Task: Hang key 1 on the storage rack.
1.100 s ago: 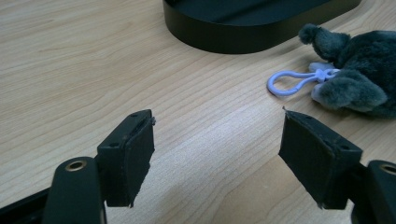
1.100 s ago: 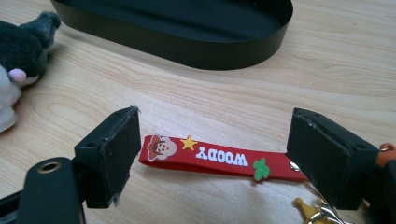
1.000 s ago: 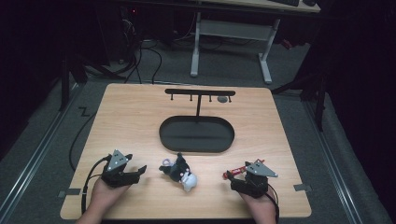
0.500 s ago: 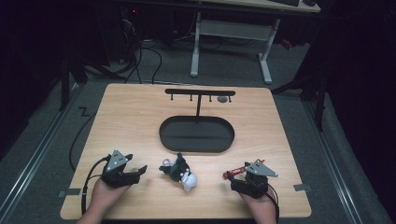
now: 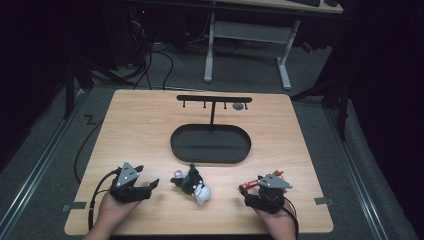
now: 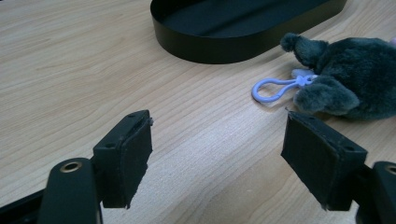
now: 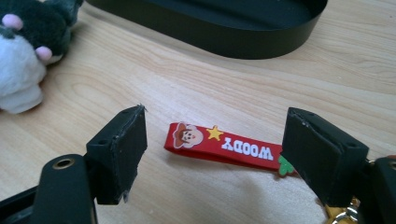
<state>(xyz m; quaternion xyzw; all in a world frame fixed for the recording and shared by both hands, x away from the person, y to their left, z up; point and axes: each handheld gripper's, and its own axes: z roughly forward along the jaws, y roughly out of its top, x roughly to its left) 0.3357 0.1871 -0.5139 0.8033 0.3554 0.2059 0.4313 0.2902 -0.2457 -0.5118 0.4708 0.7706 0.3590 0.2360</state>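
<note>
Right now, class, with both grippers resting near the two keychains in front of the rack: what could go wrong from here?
1. The red Woody strap lies flat on the table between the right gripper's fingers, which have just been closing; they may scrape the wood and miss it.
2. The plush keychain's small lilac clasp sits beside the left gripper's open fingers; a grab might nudge the plush toward the black tray.

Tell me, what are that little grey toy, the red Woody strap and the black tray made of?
Toy: soft plush, fuzzy pile; its clip looks like glossy plastic.
Strap: probably woven fabric or rubbery plastic, matte with printed lettering.
Tray: thin matte-black wall, likely painted metal or plastic.
</note>
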